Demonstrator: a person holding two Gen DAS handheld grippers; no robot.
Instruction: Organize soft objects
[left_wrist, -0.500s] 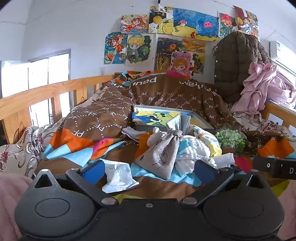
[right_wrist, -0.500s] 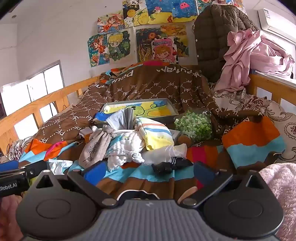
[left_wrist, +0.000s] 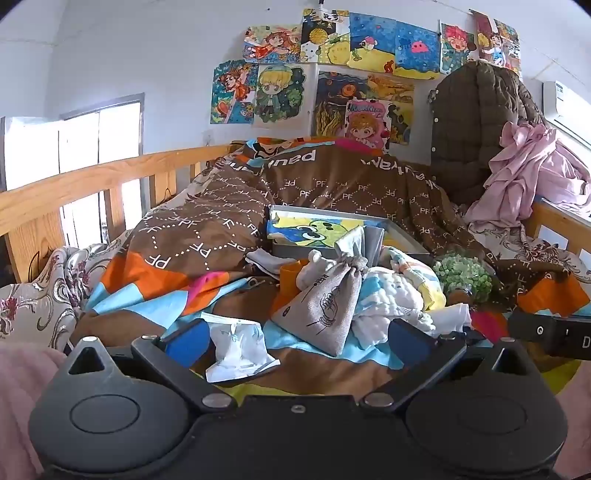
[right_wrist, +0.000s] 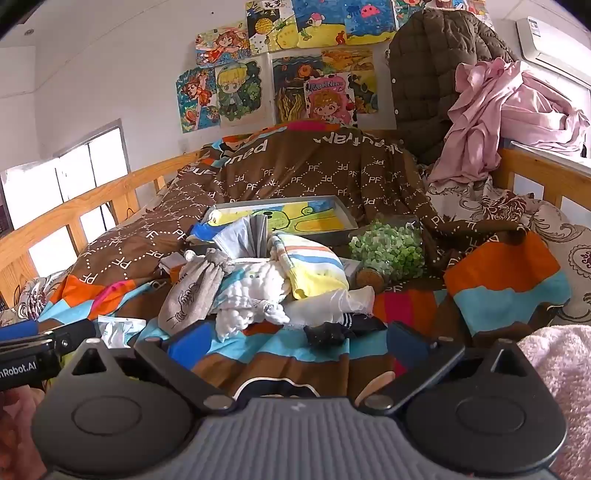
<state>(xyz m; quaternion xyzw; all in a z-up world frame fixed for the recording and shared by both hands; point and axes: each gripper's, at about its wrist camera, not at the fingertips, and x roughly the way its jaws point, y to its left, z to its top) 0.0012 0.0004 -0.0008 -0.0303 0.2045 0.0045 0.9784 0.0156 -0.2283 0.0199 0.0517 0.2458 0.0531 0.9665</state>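
Observation:
A heap of soft things lies on the patterned quilt. It holds a grey drawstring pouch (left_wrist: 325, 306) (right_wrist: 192, 295), a white crinkled cloth (left_wrist: 391, 299) (right_wrist: 255, 291), a striped cloth (right_wrist: 310, 266) and a black sock (right_wrist: 332, 332). A crumpled white mask (left_wrist: 236, 347) lies apart on the left. My left gripper (left_wrist: 299, 339) is open just short of the pouch and mask, nothing between its blue pads. Near the sock, my right gripper (right_wrist: 299, 341) is open and empty too.
A grey tray (left_wrist: 325, 218) (right_wrist: 332, 201) with a cartoon picture sits behind the heap. A green plant ball (left_wrist: 461, 273) (right_wrist: 388, 251) is at its right. Wooden bed rails (left_wrist: 92, 184) run along the left, and pink clothes (right_wrist: 498, 122) hang at the right.

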